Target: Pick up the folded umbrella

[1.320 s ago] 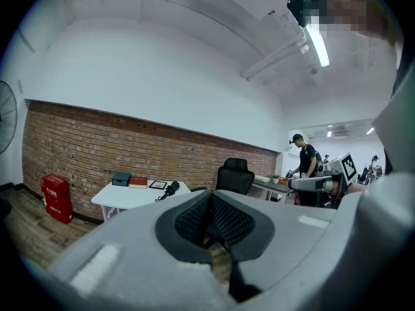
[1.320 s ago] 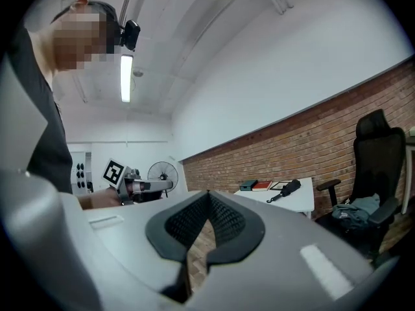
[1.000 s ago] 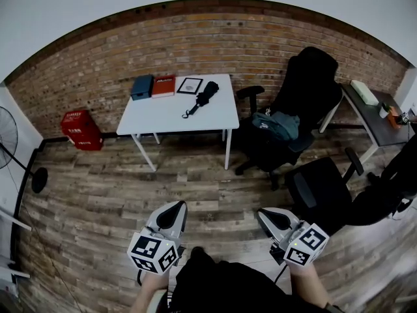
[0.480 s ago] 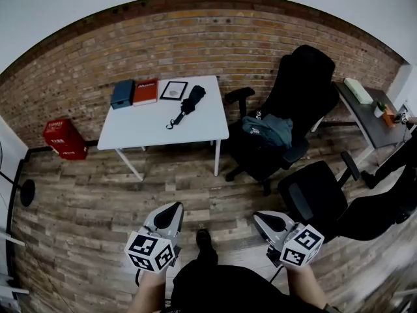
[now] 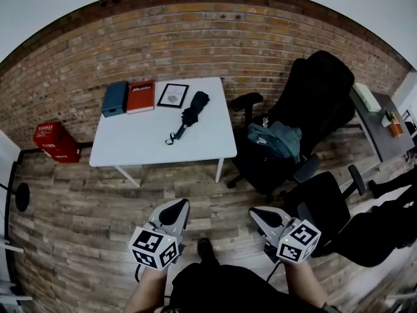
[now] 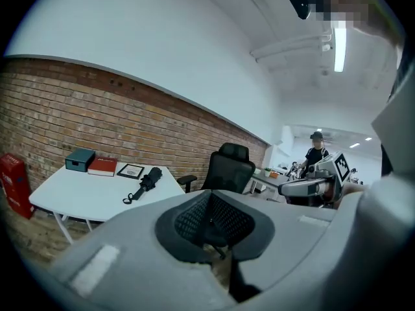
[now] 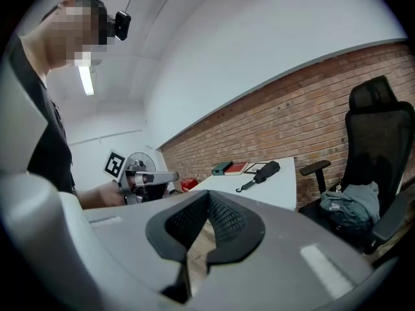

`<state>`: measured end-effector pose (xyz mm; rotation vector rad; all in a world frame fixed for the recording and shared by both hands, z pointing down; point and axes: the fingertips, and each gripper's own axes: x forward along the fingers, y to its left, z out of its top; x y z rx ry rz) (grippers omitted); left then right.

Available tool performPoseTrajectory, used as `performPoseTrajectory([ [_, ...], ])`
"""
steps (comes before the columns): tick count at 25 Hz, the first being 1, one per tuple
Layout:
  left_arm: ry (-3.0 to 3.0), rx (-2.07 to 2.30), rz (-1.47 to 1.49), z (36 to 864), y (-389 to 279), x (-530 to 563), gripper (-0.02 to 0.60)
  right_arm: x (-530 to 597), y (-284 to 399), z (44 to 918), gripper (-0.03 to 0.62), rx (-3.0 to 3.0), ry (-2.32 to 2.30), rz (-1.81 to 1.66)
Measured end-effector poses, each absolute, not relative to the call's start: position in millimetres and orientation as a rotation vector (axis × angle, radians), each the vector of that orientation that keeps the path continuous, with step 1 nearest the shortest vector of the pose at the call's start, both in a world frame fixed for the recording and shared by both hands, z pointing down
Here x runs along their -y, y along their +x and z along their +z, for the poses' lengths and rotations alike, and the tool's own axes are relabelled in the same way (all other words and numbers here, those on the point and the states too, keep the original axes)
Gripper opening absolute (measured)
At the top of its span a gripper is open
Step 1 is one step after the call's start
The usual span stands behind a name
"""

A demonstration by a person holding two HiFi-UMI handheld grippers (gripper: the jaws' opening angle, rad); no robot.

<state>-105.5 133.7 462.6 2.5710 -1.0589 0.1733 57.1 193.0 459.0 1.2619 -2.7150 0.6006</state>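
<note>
The folded umbrella (image 5: 191,116) is seen lying untouched on the far worktop (image 5: 137,145), well apart from the left gripper (image 5: 174,208) and right gripper (image 5: 261,215), whose fingers are closed and empty.

The right gripper (image 7: 207,197) is seen with its jaws closed together at the tips, and nothing is held between them. Beyond them a white desk (image 7: 279,192) is set against a brick wall (image 7: 311,112). A folded black umbrella (image 7: 262,173) is laid on it, near a framed picture (image 7: 253,168), a red book (image 7: 236,168) and a teal box (image 7: 221,168). A black office chair (image 7: 379,131) with a grey-green bundle (image 7: 350,203) on its seat is seen at the right. The left gripper (image 7: 174,174) is held out at the left.
</note>
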Motion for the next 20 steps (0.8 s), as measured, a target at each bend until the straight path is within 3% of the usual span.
performPoseTrajectory([
  [20,2.521,1.067,0.159,480,-115,4,0.006,-44,51,477,0.002,2.692,1.215,0.658],
])
